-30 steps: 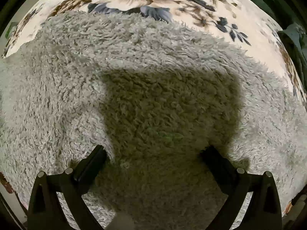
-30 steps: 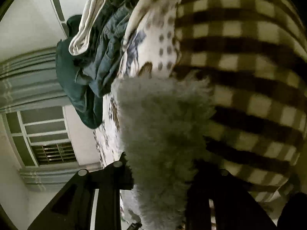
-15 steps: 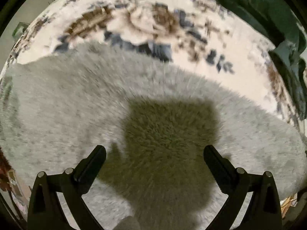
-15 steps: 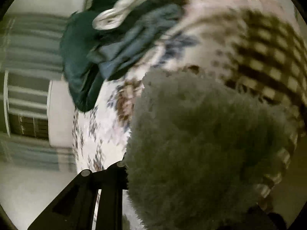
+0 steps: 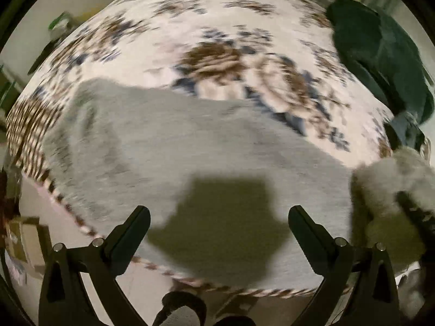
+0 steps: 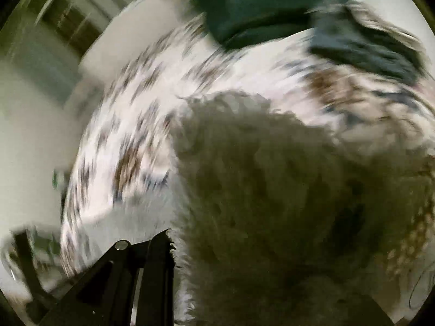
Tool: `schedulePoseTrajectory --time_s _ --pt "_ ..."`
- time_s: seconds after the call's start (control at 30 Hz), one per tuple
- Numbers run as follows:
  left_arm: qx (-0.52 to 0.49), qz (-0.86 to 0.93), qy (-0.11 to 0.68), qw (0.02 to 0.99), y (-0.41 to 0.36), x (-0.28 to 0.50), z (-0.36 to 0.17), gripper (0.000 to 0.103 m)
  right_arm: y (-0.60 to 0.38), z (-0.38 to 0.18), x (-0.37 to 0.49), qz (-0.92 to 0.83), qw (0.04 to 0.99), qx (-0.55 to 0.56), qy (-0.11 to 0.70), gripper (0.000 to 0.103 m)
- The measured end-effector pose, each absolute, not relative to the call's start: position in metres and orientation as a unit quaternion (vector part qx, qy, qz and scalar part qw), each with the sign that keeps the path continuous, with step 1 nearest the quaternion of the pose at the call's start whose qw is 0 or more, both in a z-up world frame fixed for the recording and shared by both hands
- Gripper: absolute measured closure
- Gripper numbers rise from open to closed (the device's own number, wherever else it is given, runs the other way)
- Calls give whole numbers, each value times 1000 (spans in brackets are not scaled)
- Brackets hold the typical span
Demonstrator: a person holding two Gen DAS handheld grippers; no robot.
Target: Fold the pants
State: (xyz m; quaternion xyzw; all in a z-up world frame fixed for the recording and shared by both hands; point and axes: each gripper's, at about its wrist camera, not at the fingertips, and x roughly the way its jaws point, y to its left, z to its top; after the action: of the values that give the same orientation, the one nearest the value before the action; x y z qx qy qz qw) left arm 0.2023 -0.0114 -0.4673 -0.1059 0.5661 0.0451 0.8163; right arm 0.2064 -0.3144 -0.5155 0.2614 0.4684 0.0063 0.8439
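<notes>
one claw (image 5: 218,225), one fleece pants (image 5: 190,146)

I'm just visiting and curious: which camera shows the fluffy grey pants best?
The left wrist view: the grey fleece pants lie spread over the floral bedspread, though blurred. The right wrist view shows only a close, shadowed bunch filling the frame.

Below me a bed (image 5: 217,13) spreads wide, its cream cover printed with brown and blue flowers. At two o'clock a heap of dark green cloth (image 5: 380,54) lies on it. Pale floor (image 5: 49,212) shows at eight o'clock, with blurred boxes (image 5: 24,236) beside it. At my right camera's ten o'clock stand a pale wall (image 6: 32,135) and a window (image 6: 73,24).
</notes>
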Motion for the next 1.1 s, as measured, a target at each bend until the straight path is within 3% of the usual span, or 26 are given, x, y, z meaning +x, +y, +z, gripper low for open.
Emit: schedulePoseTrajectory --time_s 0.13,0.2,0.23,0.27,0.33,0.5,0.63,0.9,0.93,0.97,1.0,1.03,1.1 --pt "-101 83 579 805 40 192 -482 0 -209 -565 218 57 811 186 552 74" --pt "-110 104 583 798 62 188 -486 0 -169 -586 214 98 787 165 587 55" --pt "-119 115 583 795 74 186 -486 0 -153 -590 212 127 777 158 595 36" --pt "-127 121 583 794 81 185 -485 0 -144 -592 205 151 772 154 597 27" --pt "-142 134 577 793 93 183 -481 0 -131 -582 201 210 768 148 587 20" --pt "-144 98 564 807 75 200 -456 0 -175 -551 194 239 754 206 576 17" --pt "-137 36 566 812 29 227 -450 0 -254 -540 185 149 756 275 575 17" --pt "-111 -35 633 766 -41 294 -530 4 -364 -586 207 17 727 346 593 17" --pt "-109 -44 640 760 -45 296 -539 18 -369 -594 211 13 722 352 596 17" --pt "-110 -52 641 758 -48 297 -545 58 -373 -601 213 13 717 357 599 17" --pt "-115 -68 639 758 -50 295 -547 81 -376 -608 217 10 714 358 602 17" --pt "-107 -70 637 760 -51 292 -544 92 -372 -614 225 8 713 357 604 17" --pt "-100 -76 606 786 -49 283 -524 95 -377 -619 223 9 711 358 605 17"
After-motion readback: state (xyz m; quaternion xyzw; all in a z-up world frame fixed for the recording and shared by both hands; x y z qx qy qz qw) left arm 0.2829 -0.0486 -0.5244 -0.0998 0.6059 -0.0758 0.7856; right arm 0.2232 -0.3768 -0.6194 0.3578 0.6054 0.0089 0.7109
